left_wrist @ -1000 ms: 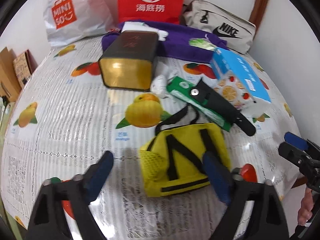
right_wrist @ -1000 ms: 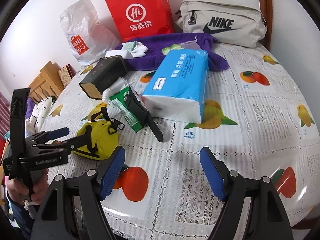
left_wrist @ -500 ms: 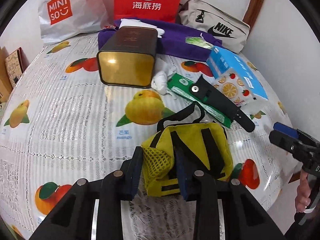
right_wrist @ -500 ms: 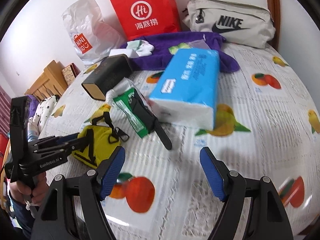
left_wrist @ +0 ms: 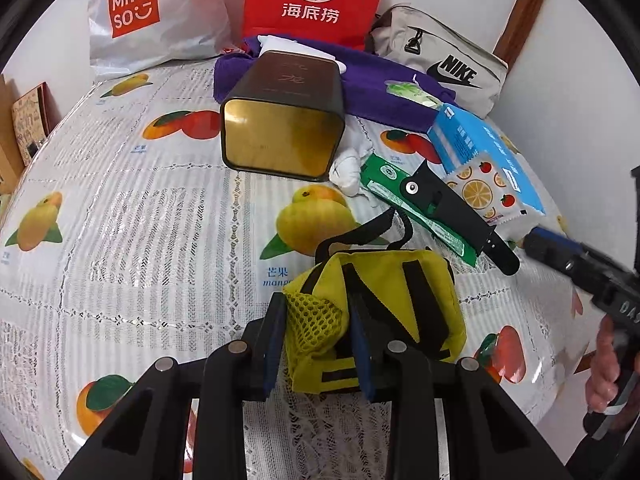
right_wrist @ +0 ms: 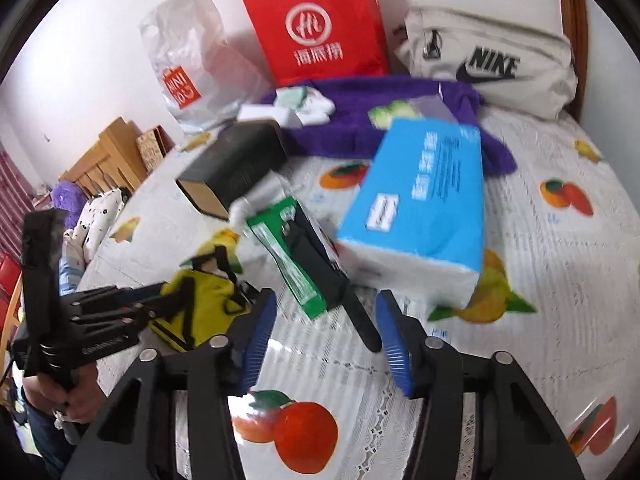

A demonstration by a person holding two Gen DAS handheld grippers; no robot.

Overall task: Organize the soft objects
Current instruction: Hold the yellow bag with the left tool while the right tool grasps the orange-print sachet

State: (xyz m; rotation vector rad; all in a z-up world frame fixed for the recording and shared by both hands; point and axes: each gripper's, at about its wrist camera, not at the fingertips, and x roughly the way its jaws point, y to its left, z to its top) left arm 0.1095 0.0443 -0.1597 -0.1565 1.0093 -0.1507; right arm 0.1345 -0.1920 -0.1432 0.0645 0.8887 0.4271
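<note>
Barely begun: left gripper (left_wrist: 318, 334) fingers pinch the yellow pouch (left_wrist: 384, 300) (mesh corner); right gripper (right_wrist: 326, 338) half-open, empty; table (left_wrist: 140, 216) cluttered.

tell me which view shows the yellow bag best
The left wrist view: the yellow bag sits sharp and central, its mesh corner pinched in the left claw. The right wrist view shows it blurred, off to the side, partly behind that claw.
</note>
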